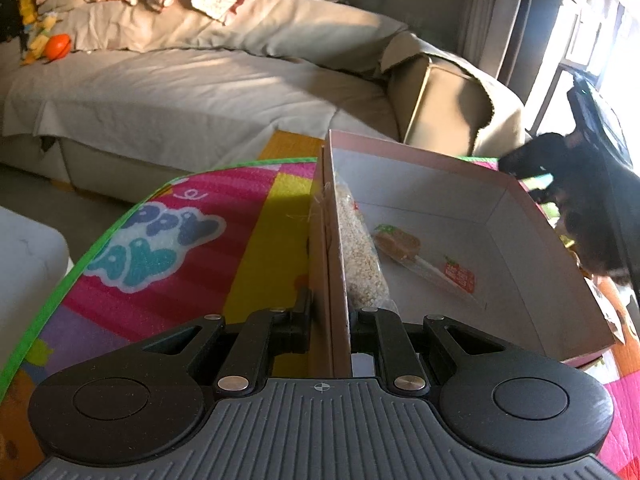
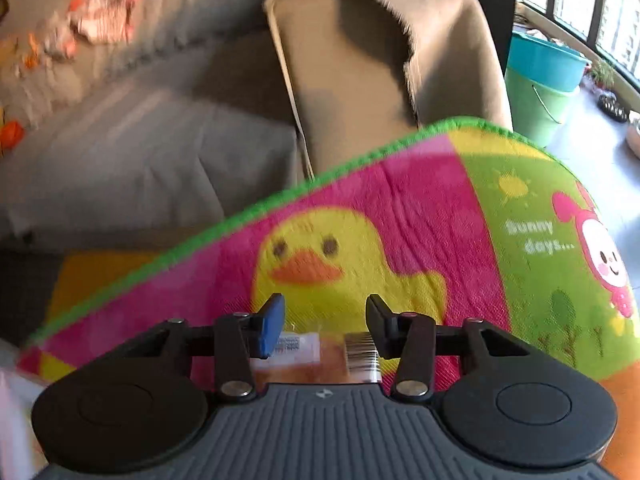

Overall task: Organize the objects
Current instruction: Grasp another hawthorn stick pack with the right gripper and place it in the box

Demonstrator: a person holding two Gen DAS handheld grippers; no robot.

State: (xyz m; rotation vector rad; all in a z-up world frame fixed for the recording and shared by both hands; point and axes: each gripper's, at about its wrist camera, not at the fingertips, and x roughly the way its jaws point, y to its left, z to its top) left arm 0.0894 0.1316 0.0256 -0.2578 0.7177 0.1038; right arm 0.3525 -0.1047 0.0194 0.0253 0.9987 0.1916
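The left claw (image 1: 330, 320) was clamped on the near side wall of a shallow pink cardboard box (image 1: 520, 240), one finger outside and one inside, steadying it on the bright play mat (image 1: 160, 240) near the mat's sofa-side edge. Inside the box lay a clear bag of pale grains (image 1: 360, 256), pressed along the gripped wall, and just beside it a wrapped brown snack bar (image 1: 400, 246) toward the middle of the floor. The right claw (image 2: 326, 328) stood open, its fingers well apart, with a small wrapped snack packet (image 2: 320, 354) carrying a barcode lying between and under them on the mat; whether the pads touched it could not be told, and that view was blurred. The step in hand looked like gathering loose snacks into the box, with two already in. The next move would likely call for closing on the packet squarely across its width, lifting it clear of the mat and carrying it over the box's rim while the left claw kept the box from sliding.
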